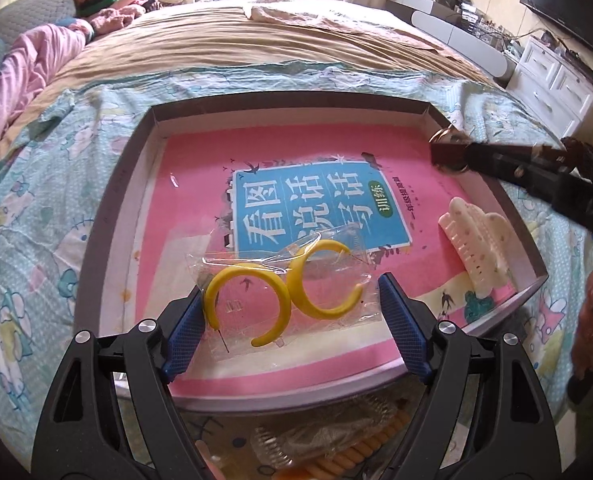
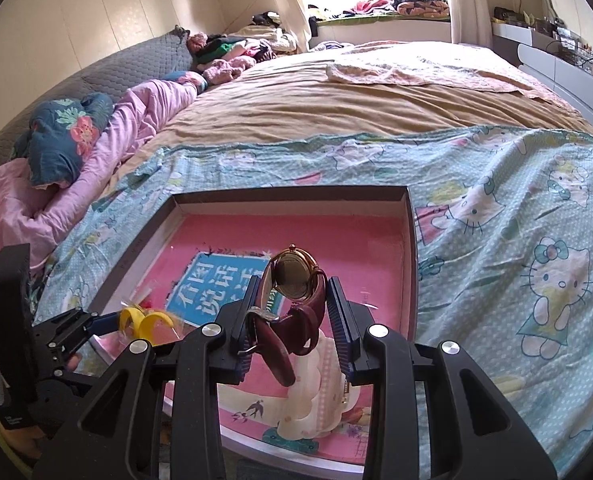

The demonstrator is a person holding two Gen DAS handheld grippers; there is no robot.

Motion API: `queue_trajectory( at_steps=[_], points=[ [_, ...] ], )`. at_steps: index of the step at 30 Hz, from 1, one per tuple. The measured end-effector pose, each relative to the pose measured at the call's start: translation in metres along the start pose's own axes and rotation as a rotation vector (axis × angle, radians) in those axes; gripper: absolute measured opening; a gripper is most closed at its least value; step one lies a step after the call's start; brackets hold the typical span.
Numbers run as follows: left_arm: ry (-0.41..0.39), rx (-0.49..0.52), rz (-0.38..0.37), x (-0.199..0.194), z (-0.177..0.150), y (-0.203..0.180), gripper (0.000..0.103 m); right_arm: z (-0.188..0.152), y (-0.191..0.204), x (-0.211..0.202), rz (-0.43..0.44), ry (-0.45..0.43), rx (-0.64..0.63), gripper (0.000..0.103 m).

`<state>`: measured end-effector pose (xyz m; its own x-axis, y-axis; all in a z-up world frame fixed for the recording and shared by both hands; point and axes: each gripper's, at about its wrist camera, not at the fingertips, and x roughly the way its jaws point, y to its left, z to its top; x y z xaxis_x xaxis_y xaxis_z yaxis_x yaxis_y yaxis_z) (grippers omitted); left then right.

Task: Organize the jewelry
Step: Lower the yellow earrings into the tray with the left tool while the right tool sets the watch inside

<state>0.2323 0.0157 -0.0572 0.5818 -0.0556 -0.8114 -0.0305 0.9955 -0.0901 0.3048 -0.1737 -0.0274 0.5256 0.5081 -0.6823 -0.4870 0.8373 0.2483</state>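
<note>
A clear plastic bag with two yellow hoop earrings (image 1: pixel 284 288) lies on the pink book in a shallow grey box (image 1: pixel 124 184). My left gripper (image 1: pixel 292 300) is open, its blue pads on either side of the bag, the left pad touching it. My right gripper (image 2: pixel 294 300) is shut on a gold watch with a maroon strap (image 2: pixel 296 284), held above the box's right half; it also shows in the left wrist view (image 1: pixel 450 152). A white hair claw (image 1: pixel 476 240) lies in the box at the right, under the watch in the right wrist view (image 2: pixel 320 396).
The box sits on a Hello Kitty sheet (image 2: pixel 516 240) on a bed. More hair clips and orange items (image 1: pixel 336 444) lie in front of the box's near edge. Pink bedding (image 2: pixel 96 152) is at the left, white drawers (image 1: pixel 552 88) at the right.
</note>
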Motion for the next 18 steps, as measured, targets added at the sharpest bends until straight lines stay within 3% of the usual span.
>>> queue_trajectory(
  at_steps=[10,13,18],
  points=[
    [0.023,0.024,0.016,0.010,-0.001,-0.001,0.075,-0.003,-0.003,0.022,-0.031,0.050,0.012,0.032],
    [0.030,0.022,0.023,0.010,-0.002,0.001,0.083,-0.002,-0.005,0.026,-0.038,0.061,0.016,0.032],
    [0.019,0.018,0.025,0.005,-0.001,0.004,0.084,-0.001,-0.004,0.032,-0.038,0.078,0.022,0.033]
  ],
)
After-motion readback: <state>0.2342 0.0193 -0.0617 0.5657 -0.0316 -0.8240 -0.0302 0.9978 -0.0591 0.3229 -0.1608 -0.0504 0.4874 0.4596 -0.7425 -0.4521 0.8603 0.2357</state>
